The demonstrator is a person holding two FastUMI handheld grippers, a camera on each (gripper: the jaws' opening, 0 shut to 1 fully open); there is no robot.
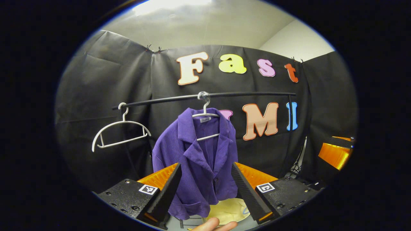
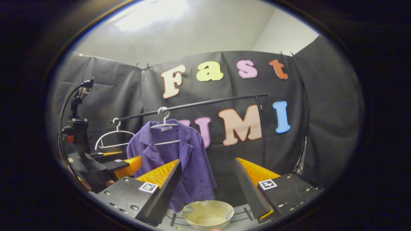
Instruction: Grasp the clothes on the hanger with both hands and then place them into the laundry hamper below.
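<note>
Although the purple jacket (image 1: 199, 160) was seen whole at centre frame on its hanger (image 1: 205, 123) under the rail (image 1: 205, 96), the hamper (image 1: 229, 210) below it was largely hidden behind the left gripper (image 1: 206, 189), whose fingers stood apart and empty. In the right gripper view the hamper's rim (image 2: 208, 205) was shown at the bottom, between the spread, empty fingers of the right gripper (image 2: 208, 187), and the jacket was seen left of centre. An empty hanger (image 1: 120, 133) was hung at left.
</note>
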